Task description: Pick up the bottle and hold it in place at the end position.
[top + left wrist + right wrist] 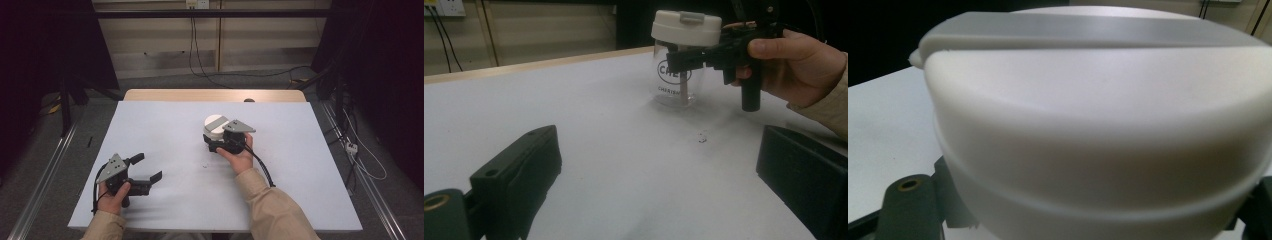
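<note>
A clear jar [215, 125] with a white lid [686, 27] stands upright near the middle of the white table [160, 125]. Black print marks its glass wall [674, 75]. My right gripper [212, 137] reaches it from the near right, one jaw on each side of the glass just under the lid, shut on it. In the right gripper view the lid [1098, 125] looms close, with the jaws at the bottom corners. My left gripper [147, 167] rests near the front left of the table. Its jaws [659, 170] stand wide open with nothing between them.
A few dark specks [700, 139] lie on the table in front of the jar. A wooden edge [215, 95] runs along the far side. Cables [240, 74] and a power strip [352, 147] lie on the floor, with metal rails [45, 175] at both sides.
</note>
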Demonstrator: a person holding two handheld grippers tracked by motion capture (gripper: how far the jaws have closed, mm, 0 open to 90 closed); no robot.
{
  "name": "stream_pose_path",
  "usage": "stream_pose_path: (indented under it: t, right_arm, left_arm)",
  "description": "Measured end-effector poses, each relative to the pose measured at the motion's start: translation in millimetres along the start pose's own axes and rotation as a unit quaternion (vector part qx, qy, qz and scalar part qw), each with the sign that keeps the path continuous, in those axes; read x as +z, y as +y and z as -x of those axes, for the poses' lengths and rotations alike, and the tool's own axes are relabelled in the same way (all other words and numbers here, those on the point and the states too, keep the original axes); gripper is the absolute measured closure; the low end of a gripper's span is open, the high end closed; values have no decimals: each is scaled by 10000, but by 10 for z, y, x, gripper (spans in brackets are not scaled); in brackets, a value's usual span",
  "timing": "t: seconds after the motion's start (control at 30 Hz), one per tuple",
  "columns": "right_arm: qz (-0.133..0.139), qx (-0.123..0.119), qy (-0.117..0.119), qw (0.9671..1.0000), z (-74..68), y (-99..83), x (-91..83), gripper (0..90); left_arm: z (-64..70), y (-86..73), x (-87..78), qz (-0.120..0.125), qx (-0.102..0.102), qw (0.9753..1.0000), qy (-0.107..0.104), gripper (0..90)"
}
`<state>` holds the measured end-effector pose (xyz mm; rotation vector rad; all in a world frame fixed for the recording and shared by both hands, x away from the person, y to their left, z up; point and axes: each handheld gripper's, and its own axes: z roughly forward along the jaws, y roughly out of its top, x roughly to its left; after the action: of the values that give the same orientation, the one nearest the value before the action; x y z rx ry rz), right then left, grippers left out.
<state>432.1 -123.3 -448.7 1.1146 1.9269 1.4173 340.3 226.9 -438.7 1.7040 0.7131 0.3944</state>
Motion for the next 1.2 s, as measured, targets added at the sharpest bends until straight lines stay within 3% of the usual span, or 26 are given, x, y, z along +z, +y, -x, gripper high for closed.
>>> stream_pose_path:
  t: [0.73,0.97,1.2]
  right_arm:
    - [-113,-101,78,9999,-29,-50,47,185]
    - [-119,-340,74,9993,-62,-64,38,185]
    - [-97,-378,133,9991,-48,-79,24,185]
  left_arm:
    - [-2,-4,3,-26,17,10000,-18,38]
    - [-1,-4,11,-30,2,10000,-29,38]
    - [16,8,54,-6,-35,10000,-50,38]
